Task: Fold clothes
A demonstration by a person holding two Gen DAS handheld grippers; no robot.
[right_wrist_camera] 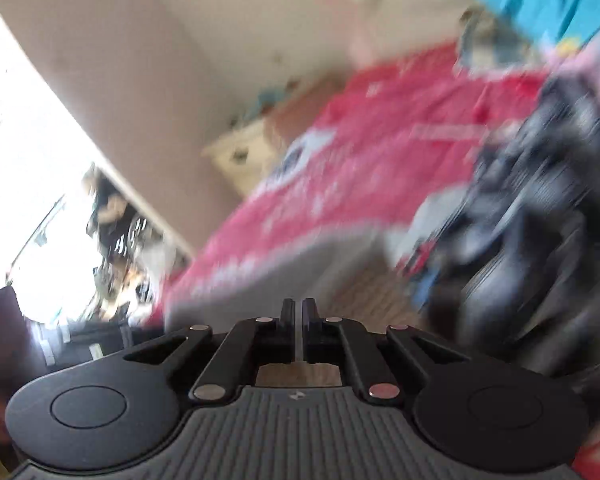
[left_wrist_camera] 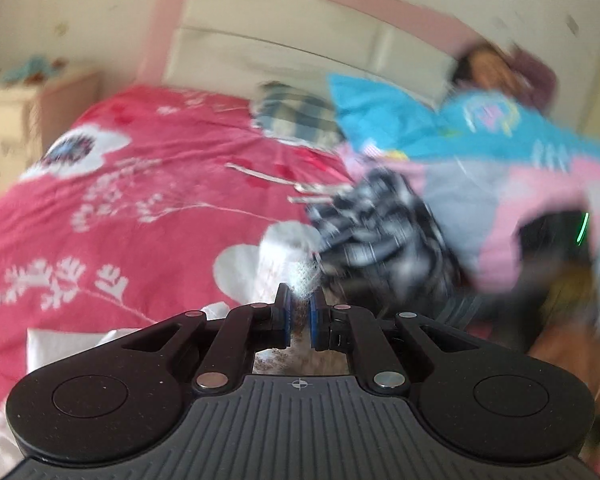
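Note:
A black-and-white patterned garment with a white fuzzy edge hangs bunched over the red bed cover. My left gripper is shut on that fuzzy edge, and its blue pads pinch the fabric at the tips. In the right wrist view the same dark garment is a blurred mass at the right. My right gripper is shut, left of the garment, with nothing visible between its fingers. That view is heavily smeared.
A blue garment, a checked cloth and pink-and-grey clothing lie piled at the bed's right, near the headboard. A cream nightstand stands left of the bed. Wooden floor shows below the bed edge.

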